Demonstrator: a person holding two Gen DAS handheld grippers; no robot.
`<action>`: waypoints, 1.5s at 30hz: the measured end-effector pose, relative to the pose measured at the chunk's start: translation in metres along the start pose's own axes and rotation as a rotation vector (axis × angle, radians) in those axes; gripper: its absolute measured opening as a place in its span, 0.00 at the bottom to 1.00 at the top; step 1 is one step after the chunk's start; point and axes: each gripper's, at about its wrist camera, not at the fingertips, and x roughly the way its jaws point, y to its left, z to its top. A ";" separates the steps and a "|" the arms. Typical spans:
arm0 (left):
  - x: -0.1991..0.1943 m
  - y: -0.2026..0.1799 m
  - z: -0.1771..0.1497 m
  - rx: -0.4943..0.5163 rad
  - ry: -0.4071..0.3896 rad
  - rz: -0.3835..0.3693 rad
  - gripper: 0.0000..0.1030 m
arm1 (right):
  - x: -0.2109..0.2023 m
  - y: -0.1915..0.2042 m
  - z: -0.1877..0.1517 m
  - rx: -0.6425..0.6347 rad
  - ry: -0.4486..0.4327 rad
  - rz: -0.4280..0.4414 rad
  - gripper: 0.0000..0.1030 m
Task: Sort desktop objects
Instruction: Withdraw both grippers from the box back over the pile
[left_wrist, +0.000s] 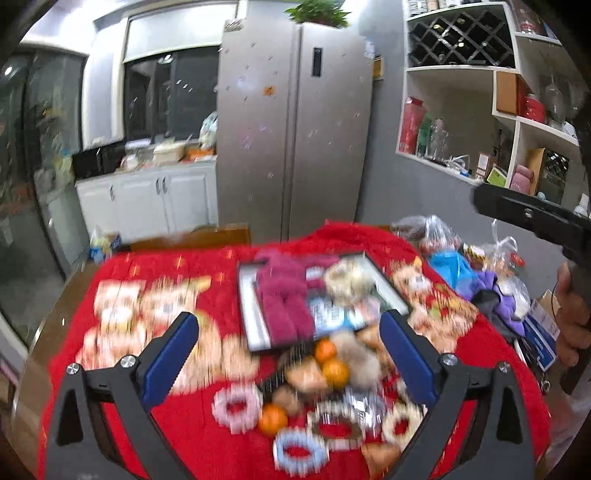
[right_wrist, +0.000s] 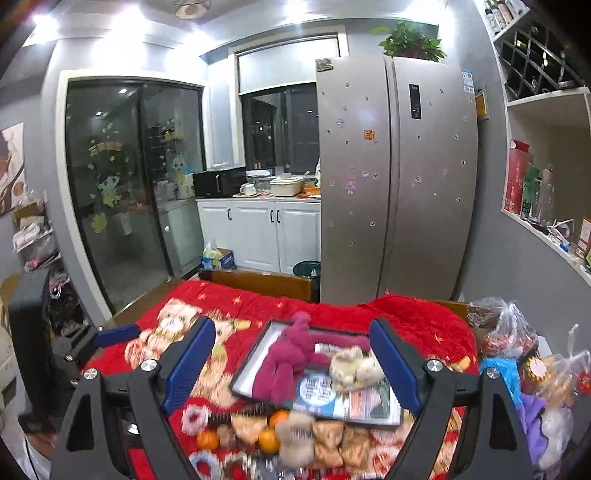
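On red patterned cloth, table centre: shallow tray holding maroon plush toy, cream plush toy and a printed card. Before the tray, loose: oranges, pastel rings, what look like wrapped pastries, blurred. Left gripper spread wide, empty, above the heap. Right gripper likewise released, nothing between its blue pads.

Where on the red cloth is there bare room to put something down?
The red cloth is bare along the far edge, between the tray and the wooden chair back, and over its printed left half. It is crowded in front of the tray, among oranges and fluffy rings, and at the bags on the right.
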 end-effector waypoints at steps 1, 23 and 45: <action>-0.005 0.001 -0.016 -0.018 0.017 0.006 0.97 | -0.008 0.002 -0.011 -0.010 0.001 -0.001 0.85; 0.030 -0.028 -0.169 -0.090 0.189 0.035 0.97 | -0.021 -0.020 -0.209 0.132 0.188 0.063 0.85; 0.087 -0.025 -0.173 -0.124 0.281 0.106 0.97 | 0.029 -0.033 -0.242 0.059 0.295 0.001 0.85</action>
